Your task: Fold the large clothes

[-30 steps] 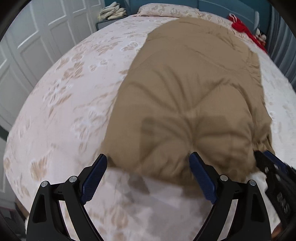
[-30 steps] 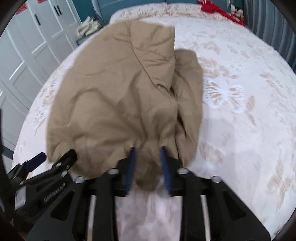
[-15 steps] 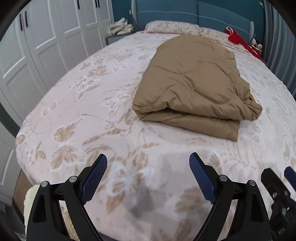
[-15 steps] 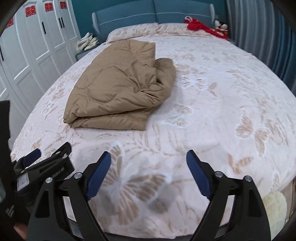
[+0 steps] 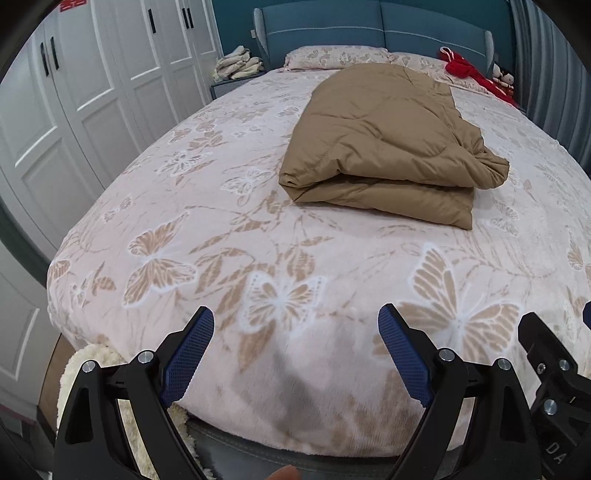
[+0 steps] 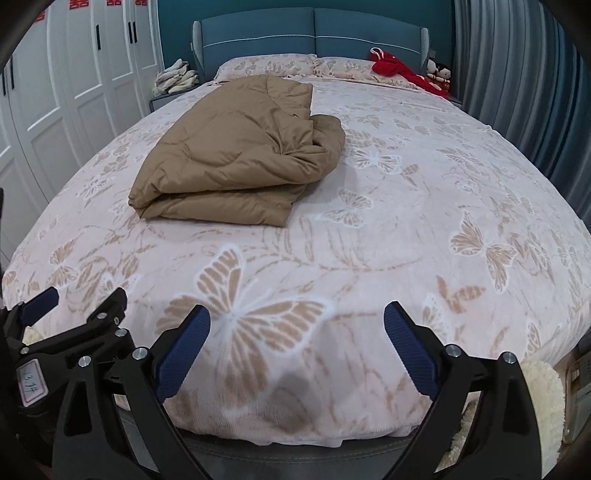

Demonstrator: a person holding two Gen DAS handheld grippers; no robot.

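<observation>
Right wrist: folded tan coat point(image 6: 236, 155) well beyond hand-held gripper point(image 6: 295, 325).

- The folded quilted garment point(image 5: 384, 147) point(image 6: 236, 162) is plain tan-brown, with no pattern;
- the bed cover point(image 5: 280, 258) point(image 6: 406, 236) is pale pink with beige and white butterflies and leaves;
- the pillows point(image 5: 336, 57) point(image 6: 266, 65) carry the same pink and beige print;
- the headboard point(image 5: 376, 27) point(image 6: 314, 35) is teal blue with a thin white line;
- the wardrobe doors point(image 5: 92, 85) point(image 6: 74, 74) are white with black handles;
- the cloth near the pillows point(image 5: 465, 70) point(image 6: 399, 70) is bright red;
- the finger pads point(image 5: 188, 354) point(image 6: 410, 354) of both grippers are dark blue on black frames.
</observation>
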